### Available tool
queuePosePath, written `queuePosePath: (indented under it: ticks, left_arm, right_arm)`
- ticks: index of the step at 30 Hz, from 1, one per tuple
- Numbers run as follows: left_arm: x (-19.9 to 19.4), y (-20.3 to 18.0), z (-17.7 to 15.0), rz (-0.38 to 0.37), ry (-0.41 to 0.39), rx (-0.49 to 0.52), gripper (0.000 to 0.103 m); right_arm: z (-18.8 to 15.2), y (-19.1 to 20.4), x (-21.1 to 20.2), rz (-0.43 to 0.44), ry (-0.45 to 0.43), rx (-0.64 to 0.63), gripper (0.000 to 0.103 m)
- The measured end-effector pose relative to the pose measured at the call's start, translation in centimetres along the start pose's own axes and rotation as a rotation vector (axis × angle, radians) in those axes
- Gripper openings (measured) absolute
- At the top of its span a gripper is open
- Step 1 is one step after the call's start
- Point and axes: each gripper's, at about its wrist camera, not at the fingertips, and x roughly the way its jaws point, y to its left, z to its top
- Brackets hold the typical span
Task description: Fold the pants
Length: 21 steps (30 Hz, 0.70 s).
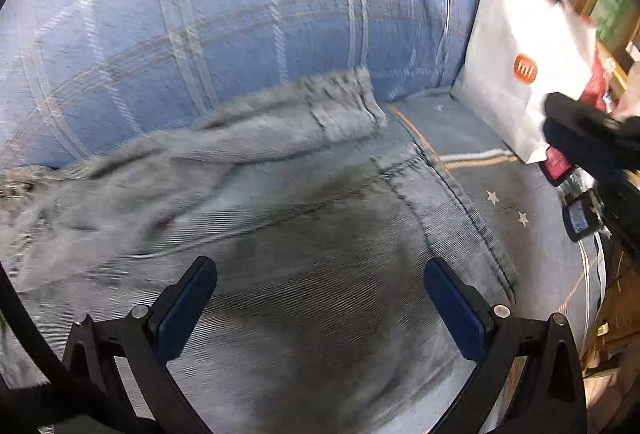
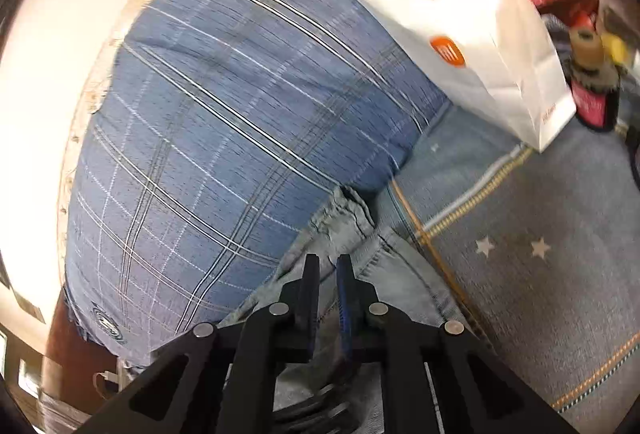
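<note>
Light grey-blue denim pants [image 1: 304, 218] lie spread on a blue sofa seat, a leg end with a frayed hem [image 1: 348, 101] folded up against the plaid back cushion. My left gripper [image 1: 320, 274] is open, its blue pads just above the denim, nothing between them. My right gripper [image 2: 327, 266] is shut on a fold of the pants [image 2: 348, 230] near the hem, at the foot of the cushion. The right gripper also shows at the right edge of the left wrist view [image 1: 588, 137].
A blue plaid back cushion [image 1: 240, 13] rises behind the pants. A white paper bag with an orange logo [image 1: 524, 73] stands on the seat to the right. Red and pink items [image 2: 588, 101] lie beyond it. The starred seat fabric [image 2: 520, 246] extends right.
</note>
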Motion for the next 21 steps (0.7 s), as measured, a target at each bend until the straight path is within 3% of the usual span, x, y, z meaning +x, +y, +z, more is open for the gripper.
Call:
queuePosePath:
  ticks: [1, 3, 4, 5, 9, 12, 15, 17, 21]
  left_arm:
    - [-1.2, 0.9, -0.3, 0.001, -0.022, 0.0, 0.103]
    - [-3.4, 3.1, -1.1, 0.009, -0.06, -0.009, 0.103]
    - [-4.8, 4.5, -1.7, 0.012, -0.086, -0.015, 0.103]
    - [-5.6, 5.4, -2.1, 0.015, -0.102, -0.018, 0.103]
    - [-8.5, 9.9, -4.1, 0.035, -0.151, -0.052, 0.103]
    - [-9.4, 12.2, -5.1, 0.05, -0.19, -0.072, 0.103]
    - [-10.1, 14.5, -6.3, 0.076, -0.251, -0.122, 0.103]
    - [-10.2, 16.1, -6.9, 0.101, -0.259, -0.188, 0.103]
    - [-10.5, 17.5, -6.1, 0.048, -0.225, -0.235, 0.103]
  right_arm:
    - [-0.2, 0.6, 0.0, 0.014, -0.013, -0.031, 0.014]
    - [-0.7, 1.8, 0.7, 0.054, 0.009, -0.078, 0.037]
    - [-1.0, 2.2, 1.1, 0.068, 0.027, -0.095, 0.075]
    - [-1.3, 2.8, 1.7, 0.083, 0.045, -0.111, 0.095]
    - [-2.1, 5.7, 4.3, 0.094, 0.115, -0.262, 0.095]
    - [-1.6, 6.5, 6.8, 0.035, 0.161, -0.331, 0.094]
    - [-0.1, 6.2, 10.2, 0.003, 0.261, -0.295, 0.092]
    - [1.4, 5.7, 12.9, -0.025, 0.298, -0.263, 0.08]
    - [4.1, 4.6, 17.9, -0.114, 0.322, -0.189, 0.059]
